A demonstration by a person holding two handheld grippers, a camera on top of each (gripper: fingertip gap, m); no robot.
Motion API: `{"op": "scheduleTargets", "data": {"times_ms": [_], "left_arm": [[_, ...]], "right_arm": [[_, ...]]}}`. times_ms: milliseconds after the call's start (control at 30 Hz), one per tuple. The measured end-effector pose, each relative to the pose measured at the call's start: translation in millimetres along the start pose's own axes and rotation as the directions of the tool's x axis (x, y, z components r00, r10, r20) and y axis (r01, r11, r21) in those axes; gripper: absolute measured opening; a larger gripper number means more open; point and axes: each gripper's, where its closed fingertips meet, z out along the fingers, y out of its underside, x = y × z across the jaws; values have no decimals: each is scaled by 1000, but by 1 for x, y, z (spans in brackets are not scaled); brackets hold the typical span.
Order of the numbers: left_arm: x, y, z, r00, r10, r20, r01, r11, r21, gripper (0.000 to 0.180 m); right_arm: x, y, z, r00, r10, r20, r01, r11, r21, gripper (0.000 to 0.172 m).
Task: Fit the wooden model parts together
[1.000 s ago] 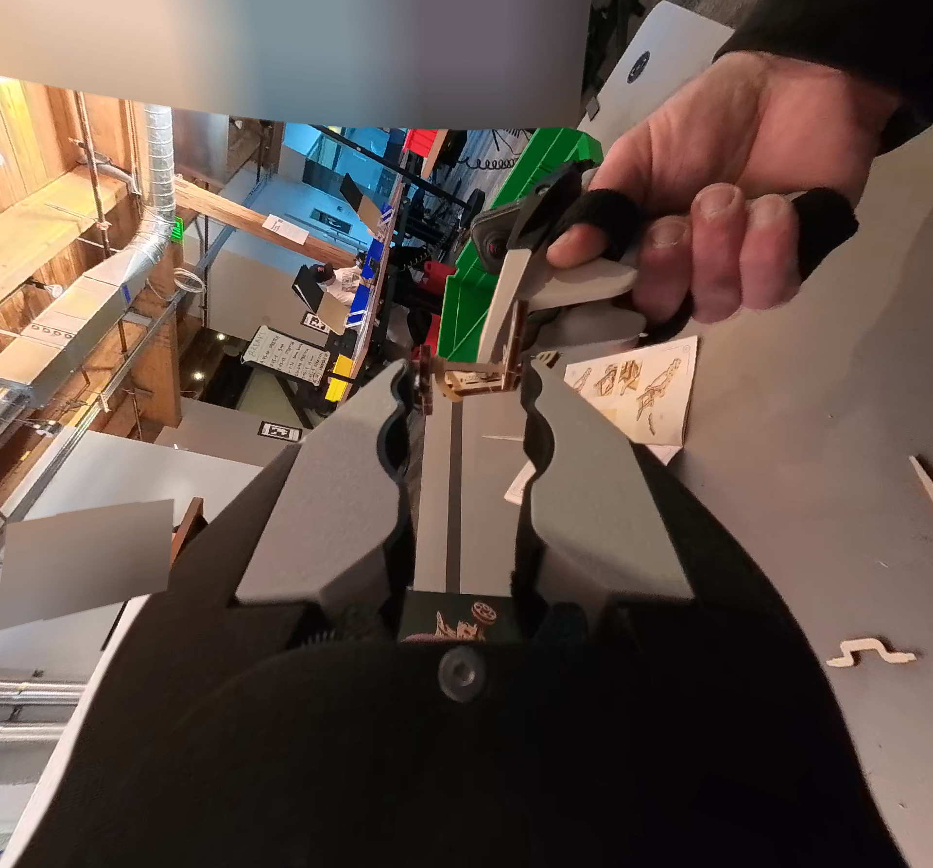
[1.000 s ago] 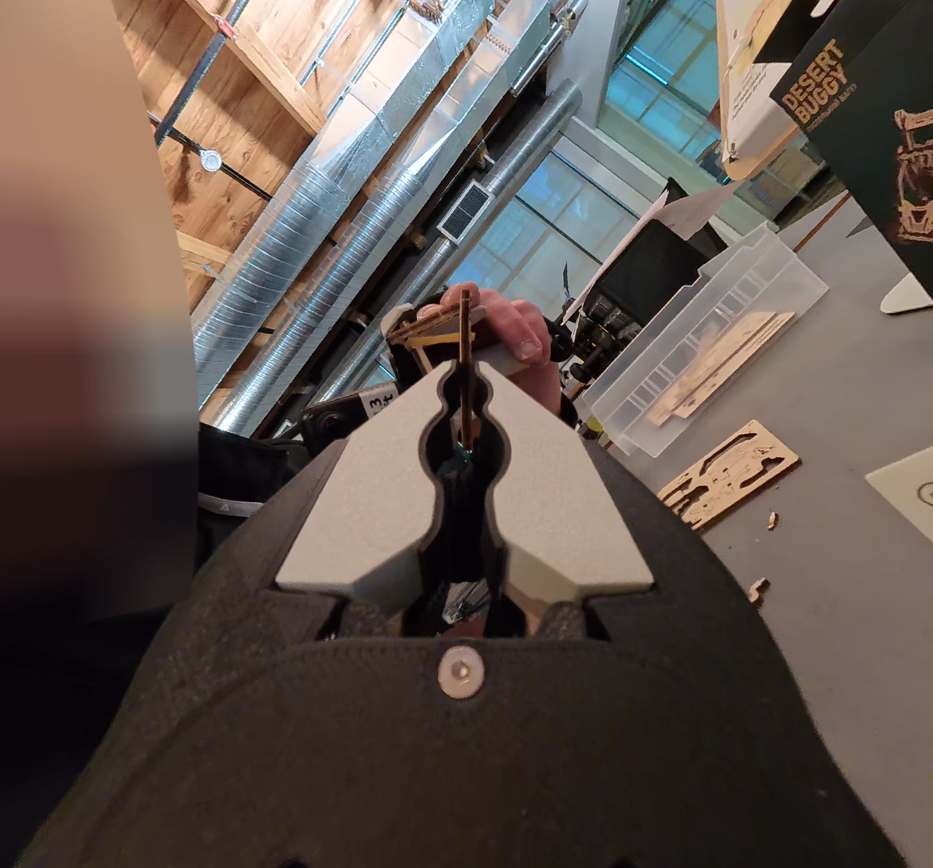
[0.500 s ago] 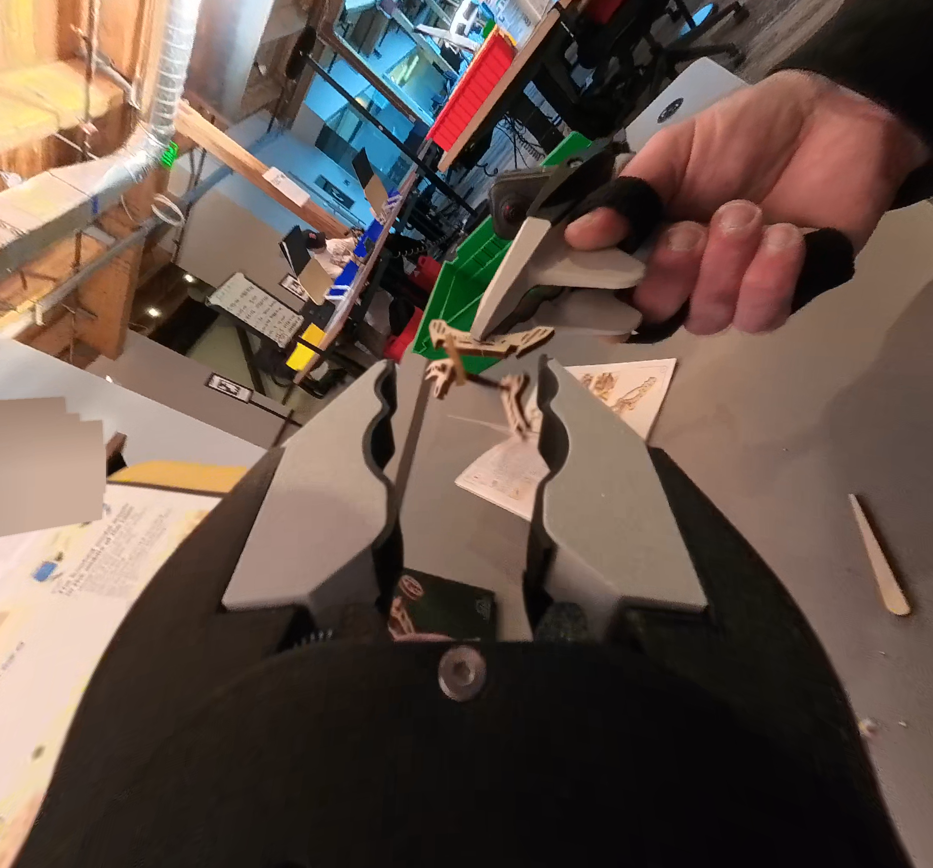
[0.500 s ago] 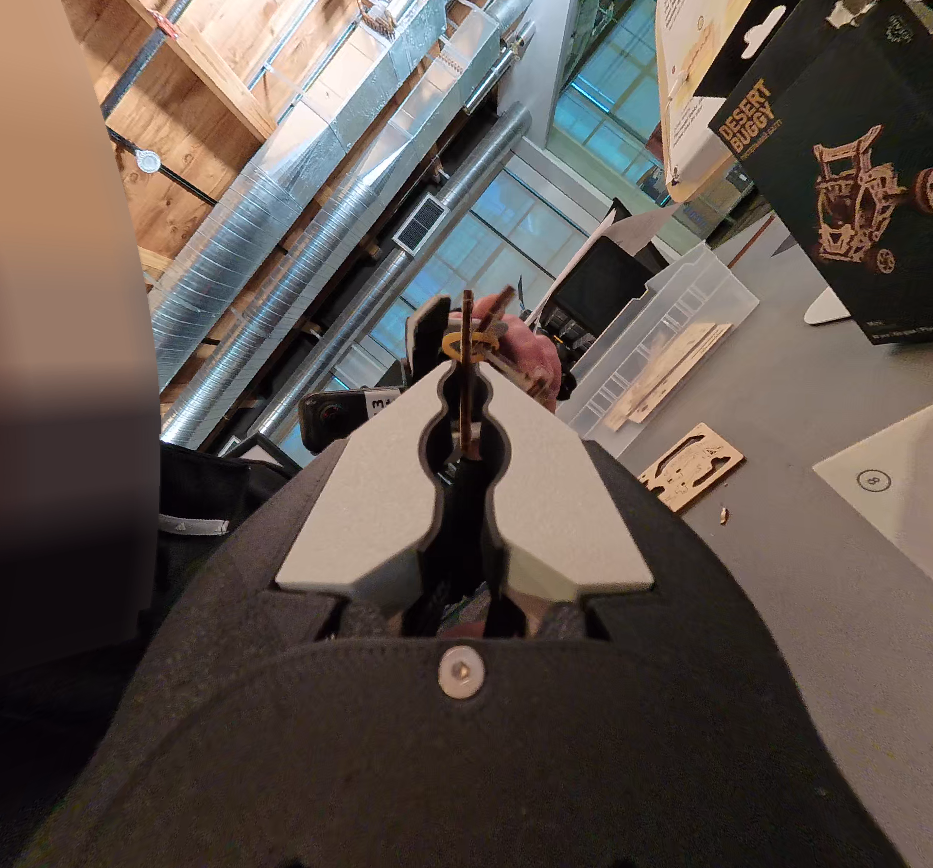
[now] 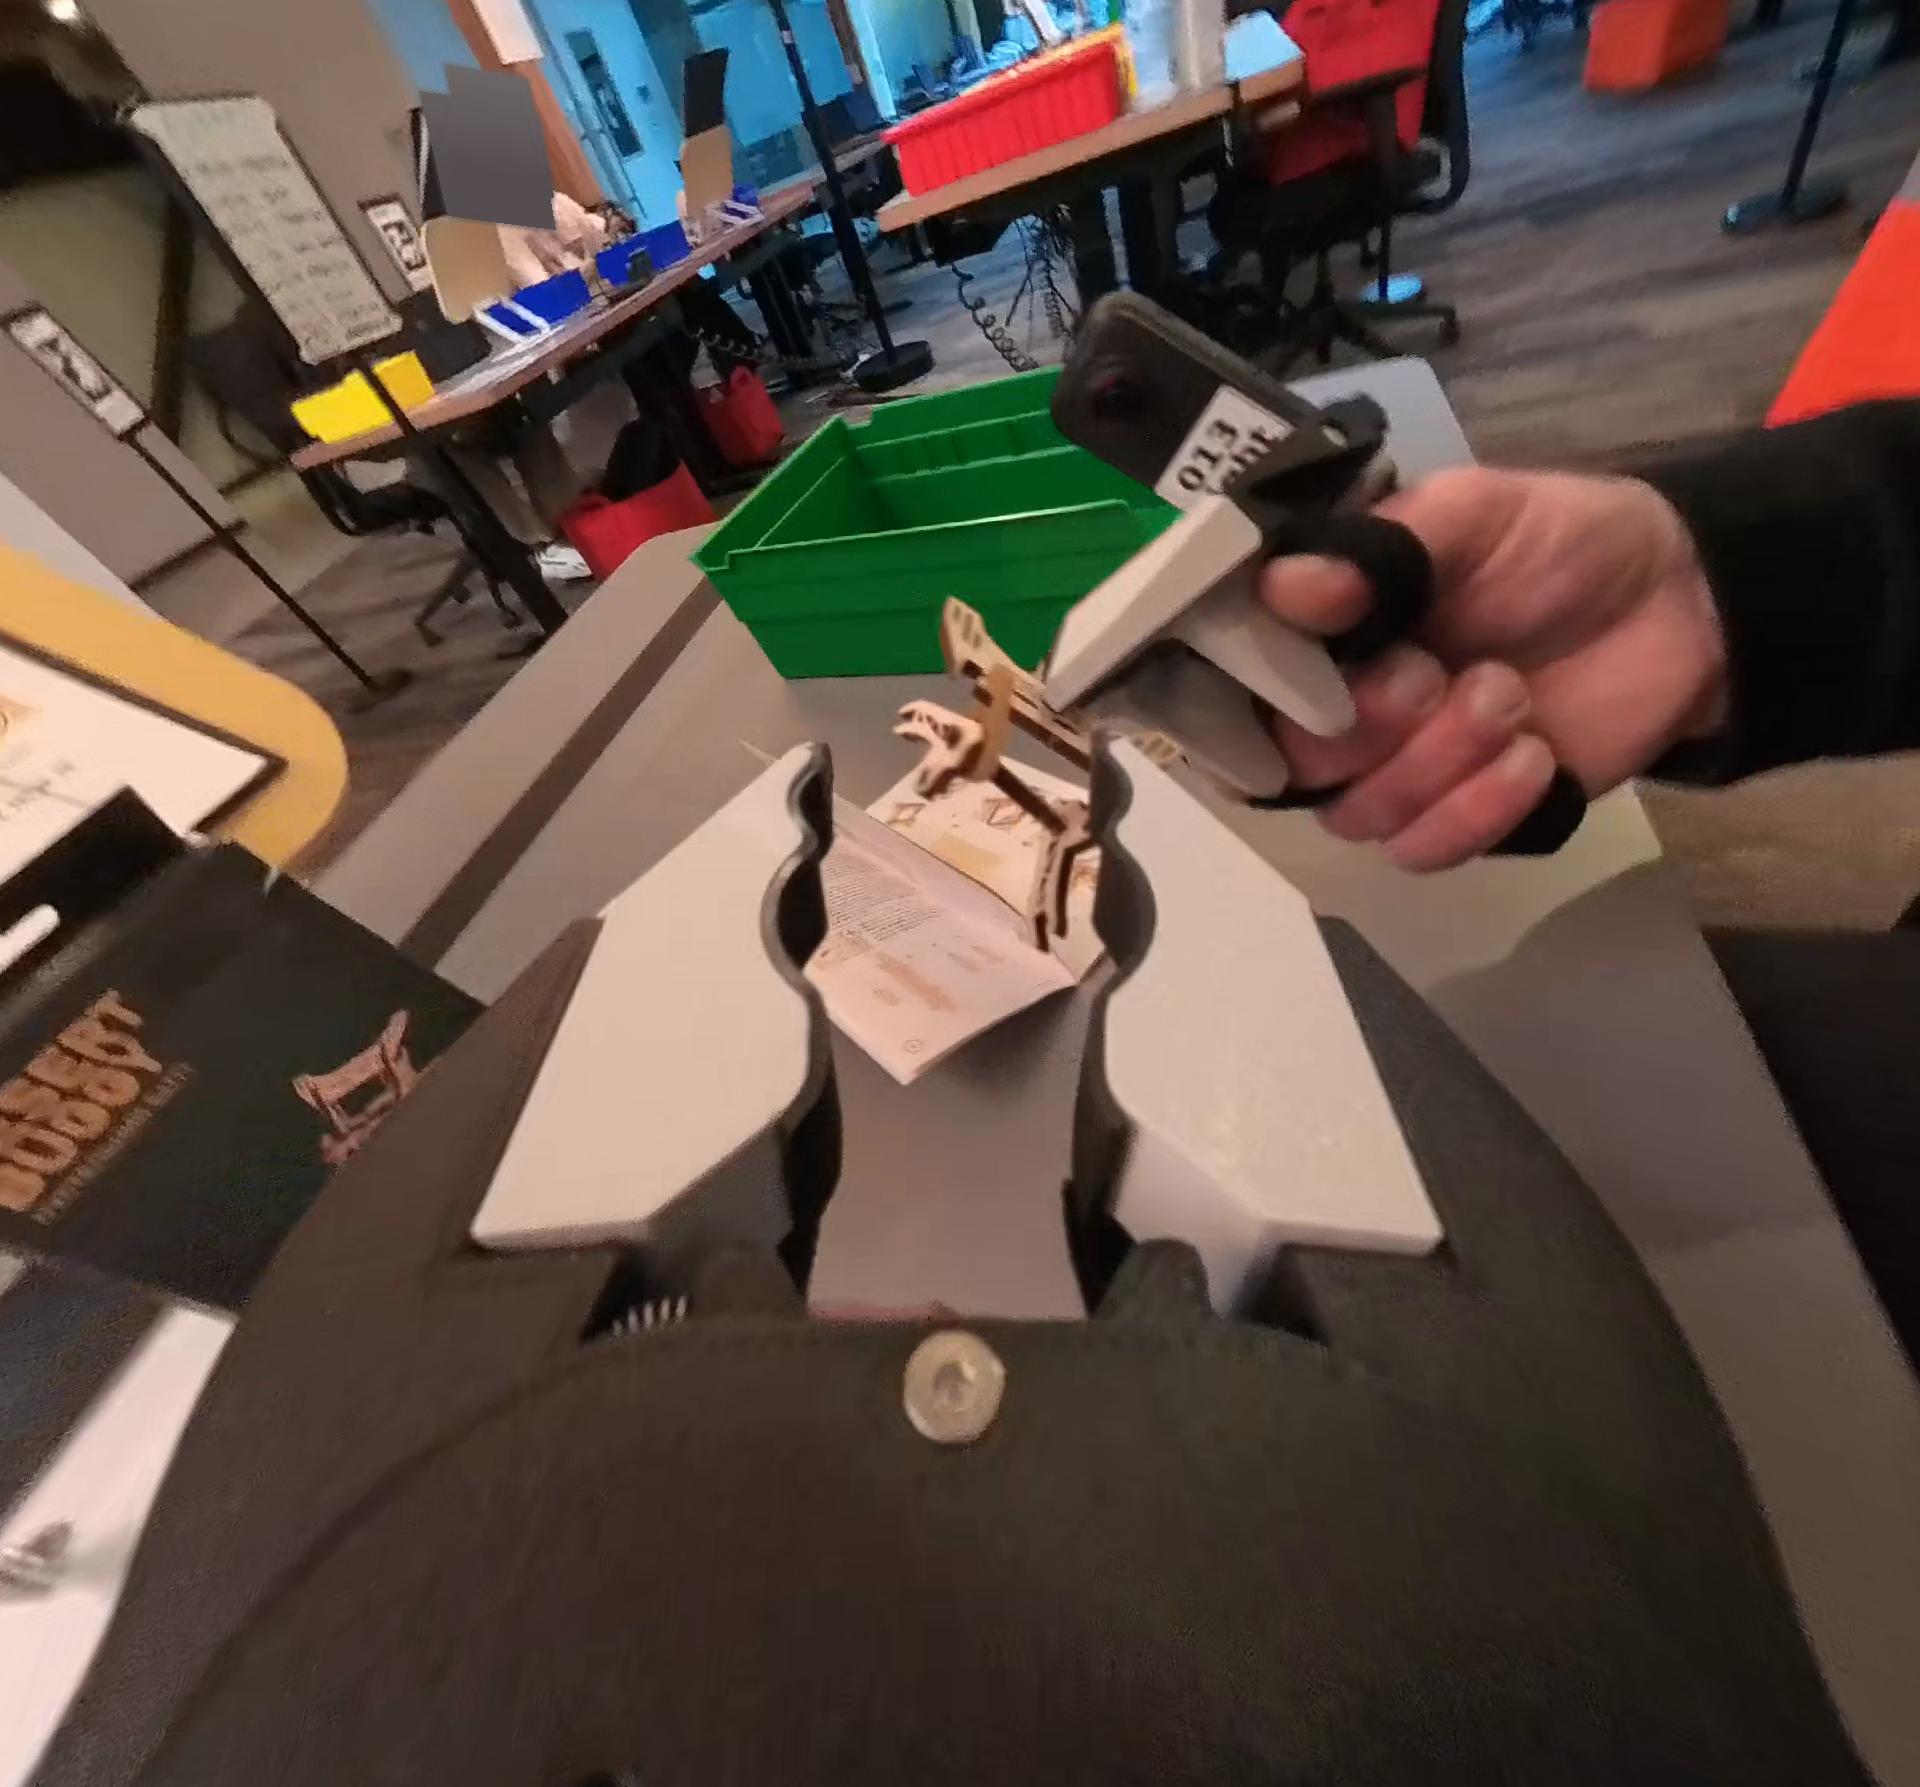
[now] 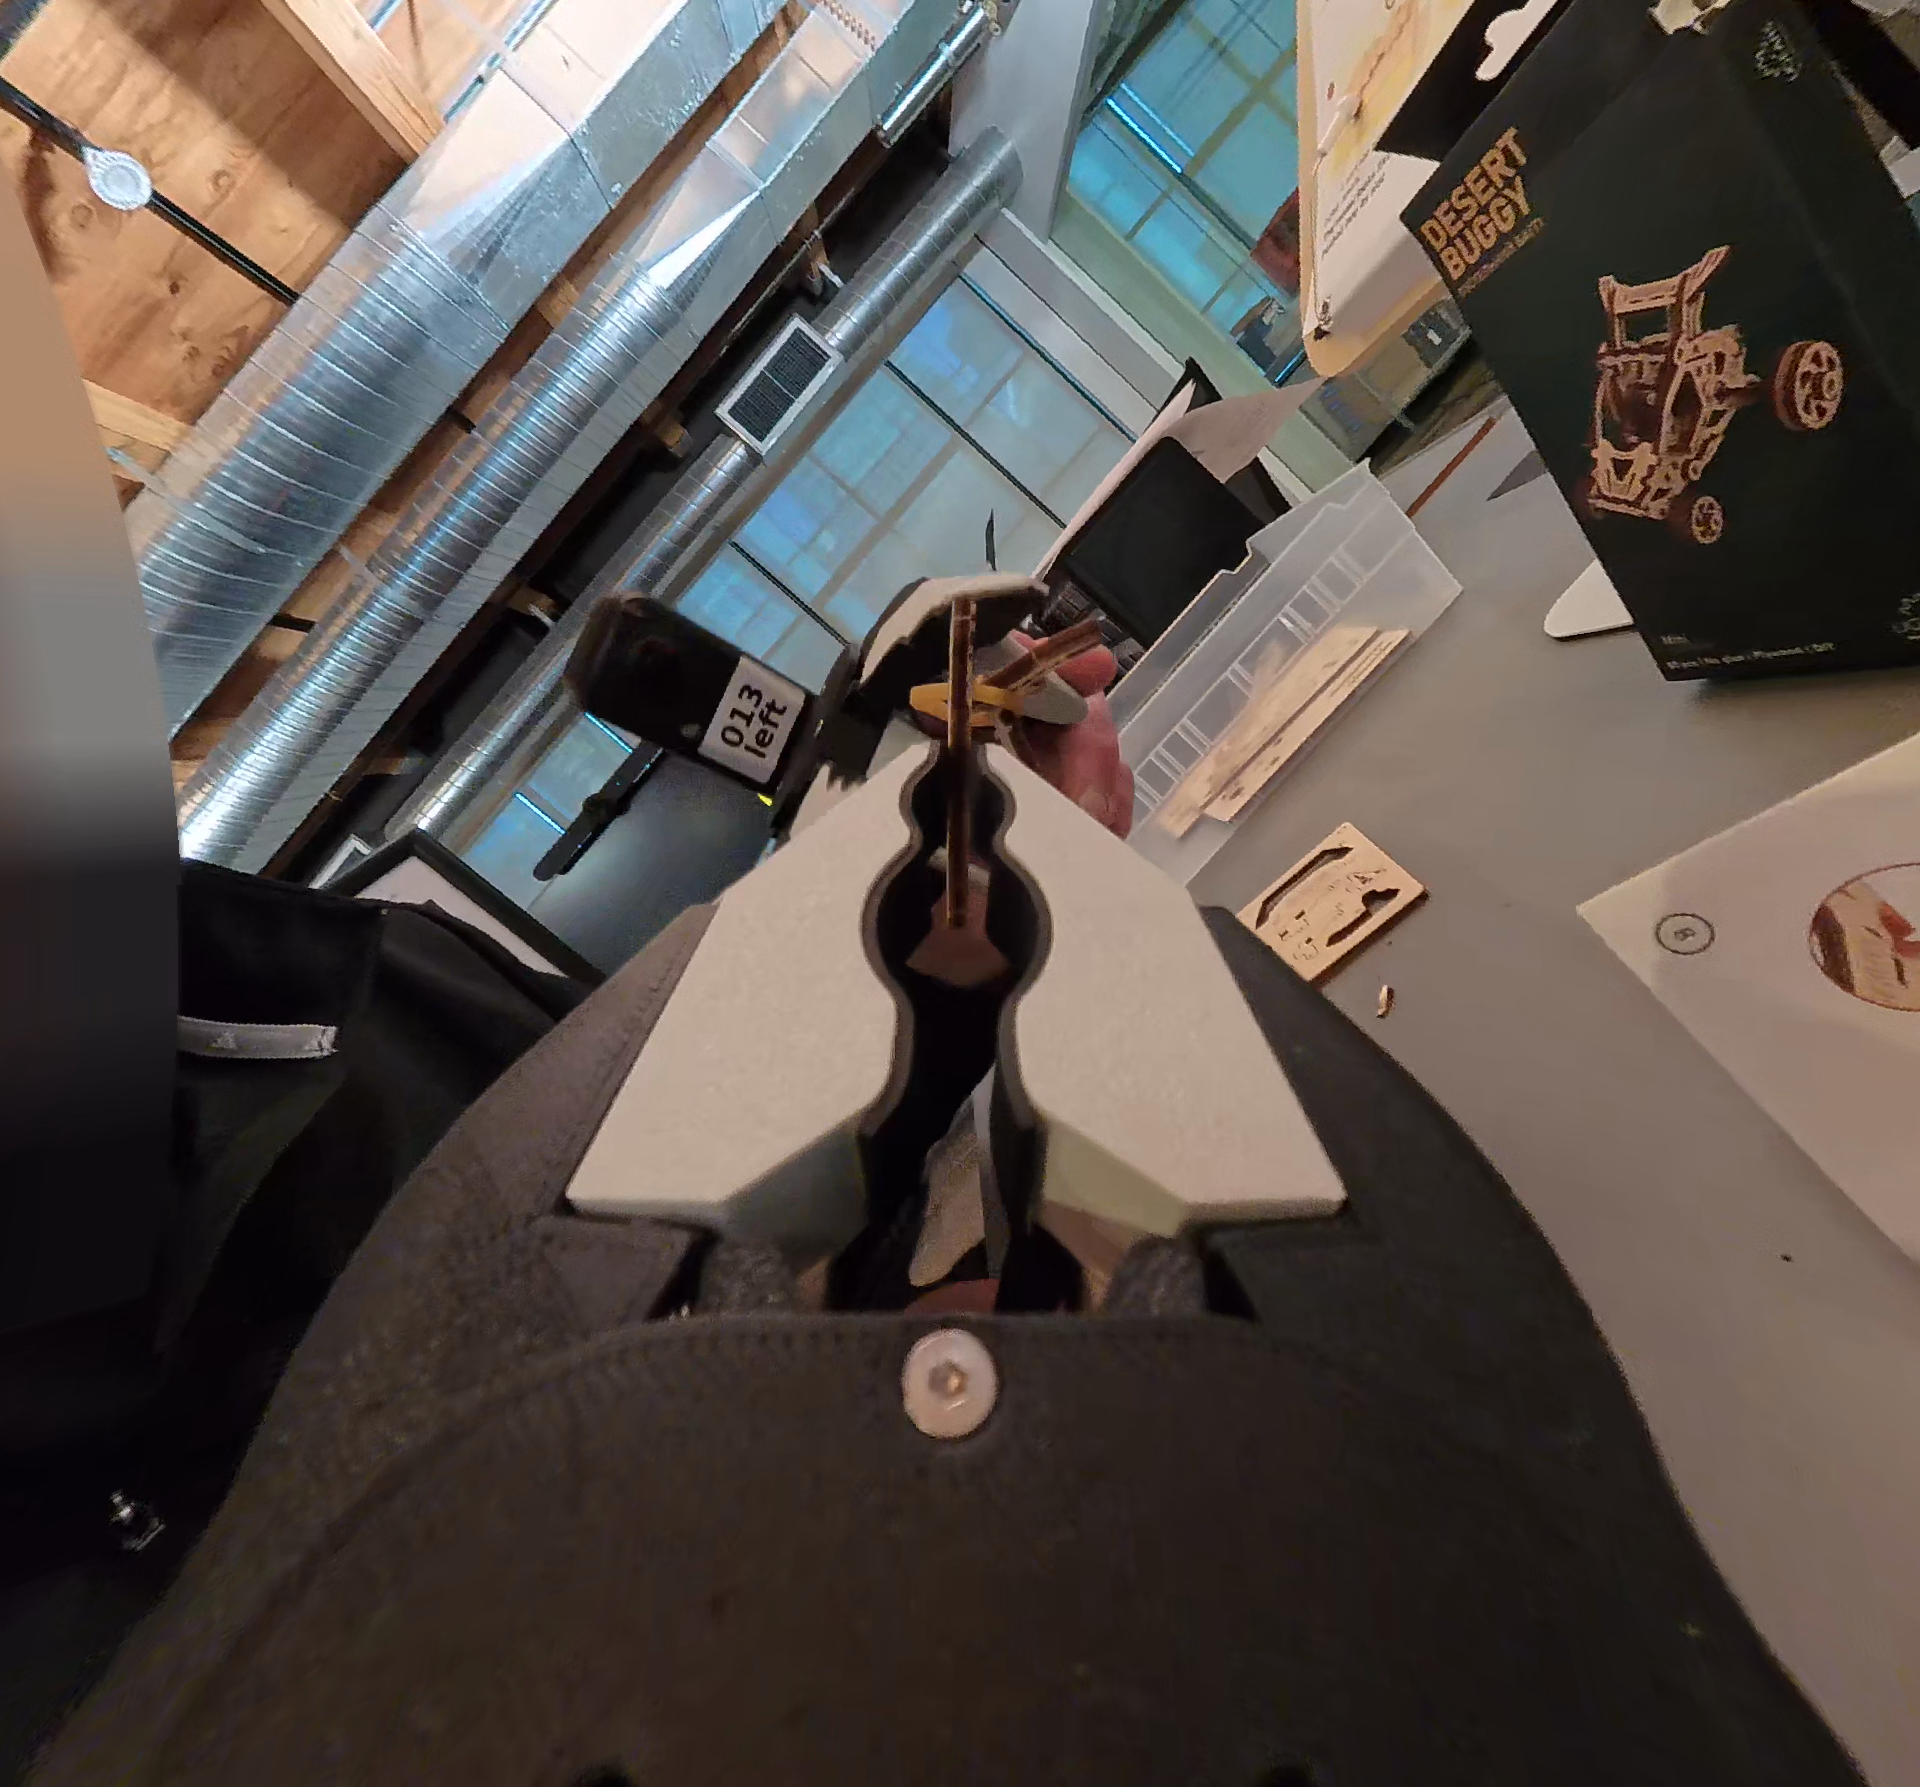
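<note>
My right gripper (image 6: 958,763) is shut on a thin wooden model part (image 6: 958,802), seen edge-on between its pads. In the left wrist view the right gripper (image 5: 1075,698), in a person's hand, holds the small wooden assembly (image 5: 982,719) out in front of my left gripper (image 5: 961,771). The left gripper is open with its jaws wide apart. One leg of the assembly (image 5: 1060,870) hangs close by its right finger (image 5: 1195,958). The left finger (image 5: 707,958) touches nothing. The left gripper also shows in the right wrist view (image 6: 1008,646), just beyond the part.
A green bin (image 5: 935,542) stands behind on the grey table (image 5: 1558,1062). An instruction leaflet (image 5: 935,968) lies under the jaws. There are also a dark kit box (image 6: 1714,335), a clear plastic tray (image 6: 1299,657), a punched wooden sheet (image 6: 1340,896) and a white sheet (image 6: 1766,989). My left and right fingertips are right by each other.
Both grippers have tilted down toward the table. My left jaws stand wider apart than a second ago. My right gripper has stayed shut on the wooden part.
</note>
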Motion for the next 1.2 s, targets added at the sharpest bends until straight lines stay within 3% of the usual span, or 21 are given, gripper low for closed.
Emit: {"op": "scheduleTargets", "data": {"times_ms": [333, 567, 667, 933, 1100, 1200], "left_arm": [[5, 12, 8, 955, -283, -87, 283, 959, -8, 28], [2, 11, 8, 936, -326, -135, 333, 942, 32, 8], [2, 11, 8, 933, -329, -144, 337, 941, 35, 10], [10, 19, 6, 900, -380, -215, 379, 924, -44, 50], [5, 19, -2, 829, -479, -289, 481, 874, -71, 52], [5, 16, -4, 813, -482, -326, 475, 874, -106, 44]], "right_arm": [[9, 6, -3, 999, -16, -30, 16, 1000, -16, 1], [11, 9, -3, 1000, -11, -25, 11, 1000, -24, 1], [11, 9, -4, 1000, -10, -26, 10, 1000, -22, 1], [13, 8, -6, 999, -10, -33, 9, 1000, -15, 1], [12, 10, -6, 998, -43, -41, 41, 998, -38, 1], [13, 14, -7, 997, -66, -49, 63, 996, -62, 0]]}}
